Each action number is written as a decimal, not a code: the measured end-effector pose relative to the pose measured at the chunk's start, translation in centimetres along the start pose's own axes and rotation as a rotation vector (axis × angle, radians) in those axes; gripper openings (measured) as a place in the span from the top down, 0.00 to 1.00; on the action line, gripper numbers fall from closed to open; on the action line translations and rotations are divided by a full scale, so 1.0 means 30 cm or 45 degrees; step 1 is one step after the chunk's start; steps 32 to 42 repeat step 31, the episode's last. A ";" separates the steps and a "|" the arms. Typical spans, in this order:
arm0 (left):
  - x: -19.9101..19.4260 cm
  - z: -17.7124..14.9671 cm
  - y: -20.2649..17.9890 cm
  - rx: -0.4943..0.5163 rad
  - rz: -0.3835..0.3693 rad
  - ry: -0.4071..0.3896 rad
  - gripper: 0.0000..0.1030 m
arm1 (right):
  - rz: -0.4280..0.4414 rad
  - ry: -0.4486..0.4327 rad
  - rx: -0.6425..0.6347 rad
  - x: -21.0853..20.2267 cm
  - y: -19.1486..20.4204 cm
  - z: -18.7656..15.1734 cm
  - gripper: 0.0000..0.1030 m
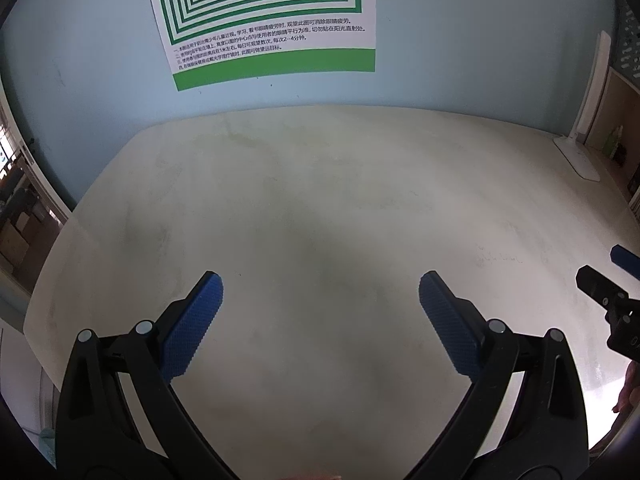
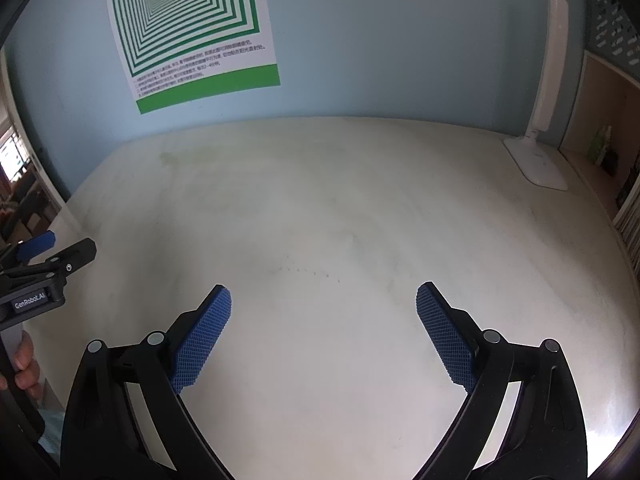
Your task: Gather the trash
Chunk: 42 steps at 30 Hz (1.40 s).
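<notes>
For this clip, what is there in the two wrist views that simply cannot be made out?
- Trash: none shows on the table in either view; anything nearer than the tools is cut off by the bottom edge.
- Shelf contents: too small and dim, at the right edge of both views.
- Poster small print: too small to read; its top is cropped in the left view.
- Right tool in the left view: cut by the right edge. Left tool in the right view: cut by the left edge.

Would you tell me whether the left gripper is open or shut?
Open: the left gripper has its jaws spread wide apart, with only bare table between them.
</notes>
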State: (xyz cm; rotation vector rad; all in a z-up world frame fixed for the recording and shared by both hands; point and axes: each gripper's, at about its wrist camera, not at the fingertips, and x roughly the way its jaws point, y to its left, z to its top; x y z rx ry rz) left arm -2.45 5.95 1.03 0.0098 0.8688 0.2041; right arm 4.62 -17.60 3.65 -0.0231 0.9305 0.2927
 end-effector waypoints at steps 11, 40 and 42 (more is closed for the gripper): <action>-0.001 -0.003 -0.018 0.025 0.021 -0.002 0.07 | -0.009 -0.004 0.013 0.000 -0.008 0.002 0.10; 0.032 0.000 -0.029 0.054 -0.026 0.050 0.07 | -0.019 0.004 0.030 0.003 -0.015 0.012 0.10; 0.032 0.000 -0.029 0.054 -0.026 0.050 0.07 | -0.019 0.004 0.030 0.003 -0.015 0.012 0.10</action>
